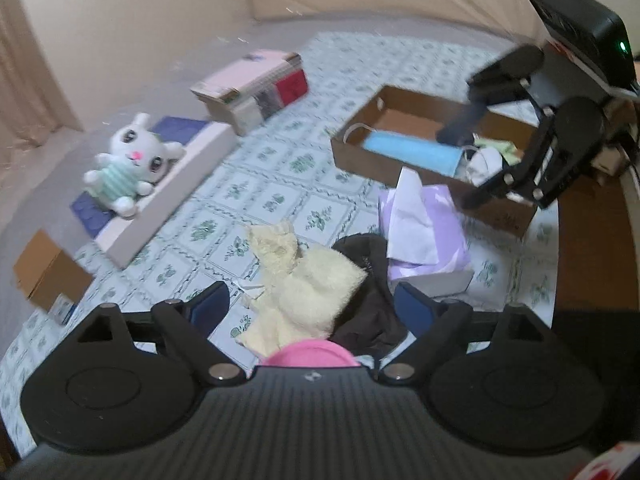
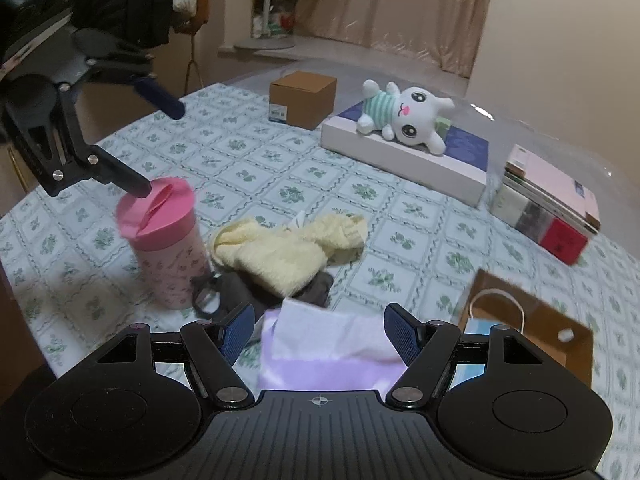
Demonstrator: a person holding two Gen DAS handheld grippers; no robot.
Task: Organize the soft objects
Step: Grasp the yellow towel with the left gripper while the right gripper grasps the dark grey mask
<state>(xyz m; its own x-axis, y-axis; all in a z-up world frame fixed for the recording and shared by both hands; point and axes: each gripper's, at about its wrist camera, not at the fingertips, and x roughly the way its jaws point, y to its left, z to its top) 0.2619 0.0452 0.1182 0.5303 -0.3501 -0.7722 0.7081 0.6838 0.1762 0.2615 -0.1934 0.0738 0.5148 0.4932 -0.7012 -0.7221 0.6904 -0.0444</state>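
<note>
Between picks. Left claw (image 1: 310, 300) and right claw (image 2: 320, 328) both apart, empty. Yellow towel (image 1: 304, 284) lies lower centre on tabletop (image 1: 280, 168); brown tray (image 1: 400, 152) upper right. Next: descend, pinch towel.

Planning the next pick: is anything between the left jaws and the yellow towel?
Nothing visible. The left gripper hangs open over the yellow towel, which lies uncovered on top of a dark cloth. The pink cup stands beside it, on the near side, not over it.
</note>
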